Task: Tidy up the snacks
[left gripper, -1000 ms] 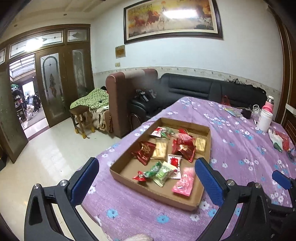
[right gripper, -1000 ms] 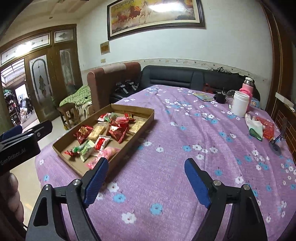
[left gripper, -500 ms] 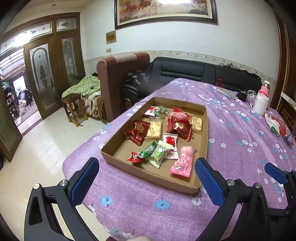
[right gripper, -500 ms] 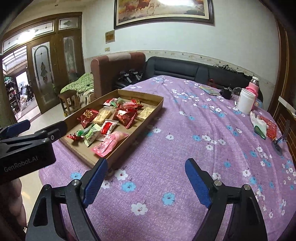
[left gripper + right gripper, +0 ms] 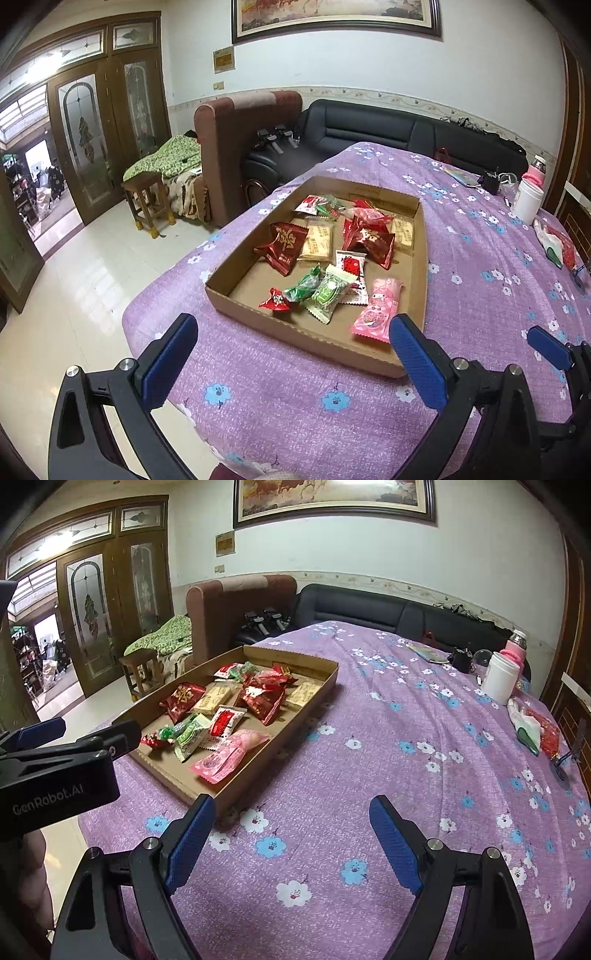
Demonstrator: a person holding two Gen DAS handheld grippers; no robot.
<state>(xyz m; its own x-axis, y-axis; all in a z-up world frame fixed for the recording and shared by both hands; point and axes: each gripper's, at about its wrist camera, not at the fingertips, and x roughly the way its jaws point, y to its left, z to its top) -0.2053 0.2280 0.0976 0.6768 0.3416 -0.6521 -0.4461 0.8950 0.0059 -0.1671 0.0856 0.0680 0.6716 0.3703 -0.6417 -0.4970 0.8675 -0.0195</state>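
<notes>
A shallow cardboard tray [image 5: 236,266] [image 5: 317,698] lies on the purple flowered tablecloth and holds several wrapped snacks. Nearest me are a pink packet [image 5: 376,310] [image 5: 229,755], a green packet [image 5: 328,293] and a small red candy [image 5: 275,300]. Farther back lie red packets [image 5: 282,245] and beige biscuit packs [image 5: 316,242]. My left gripper [image 5: 291,328] hovers open over the tray's near edge, nothing between its blue fingers. To the right of the tray my right gripper [image 5: 291,810] stands open above bare cloth. The left gripper's body [image 5: 59,771] shows at the left of the right wrist view.
At the table's far right stand a white jar [image 5: 500,679], a pink bottle [image 5: 515,648], a white and green glove [image 5: 526,725] and a red bag [image 5: 550,734]. Behind the table are a black sofa [image 5: 369,125], a brown armchair [image 5: 236,125] and a wooden stool [image 5: 146,199].
Both grippers have sunk and tipped downward toward the table, so the tray and snacks look larger and lower. Both stay open, and no snack has moved.
</notes>
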